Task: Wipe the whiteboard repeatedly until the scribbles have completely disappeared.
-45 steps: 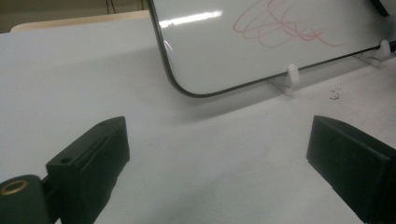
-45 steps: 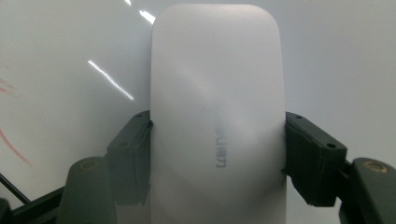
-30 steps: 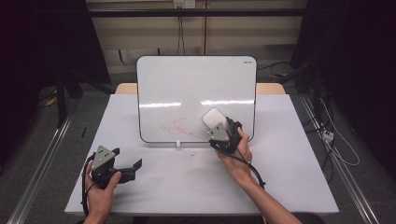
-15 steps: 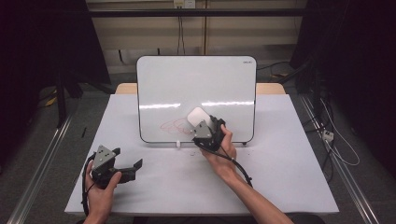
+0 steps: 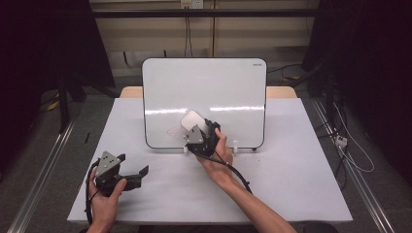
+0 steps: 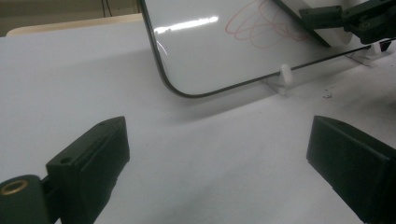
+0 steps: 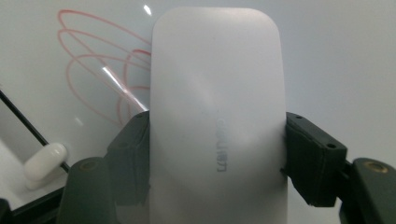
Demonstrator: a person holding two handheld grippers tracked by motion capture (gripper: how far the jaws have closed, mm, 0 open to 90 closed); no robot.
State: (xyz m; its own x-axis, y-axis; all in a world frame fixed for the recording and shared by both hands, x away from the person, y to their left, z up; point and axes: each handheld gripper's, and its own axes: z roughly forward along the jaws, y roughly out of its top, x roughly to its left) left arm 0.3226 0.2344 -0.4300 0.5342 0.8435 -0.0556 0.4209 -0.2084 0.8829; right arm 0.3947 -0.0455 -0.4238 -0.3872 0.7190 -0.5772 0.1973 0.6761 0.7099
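The right hand-held gripper (image 7: 217,154) grasps the eraser (image 7: 217,116) by its two long sides and holds it against the board (image 5: 214,92), over the red scribble (image 7: 100,79). Too hard a push could tip the board back on its small white feet (image 6: 286,73). The left hand-held gripper (image 6: 219,154) hangs released over the worktop (image 5: 291,165).

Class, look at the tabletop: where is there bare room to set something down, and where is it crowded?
Free: the table right of the right gripper, and left of the whiteboard. Crowded: around the eraser at the whiteboard's lower edge, and near the left gripper.
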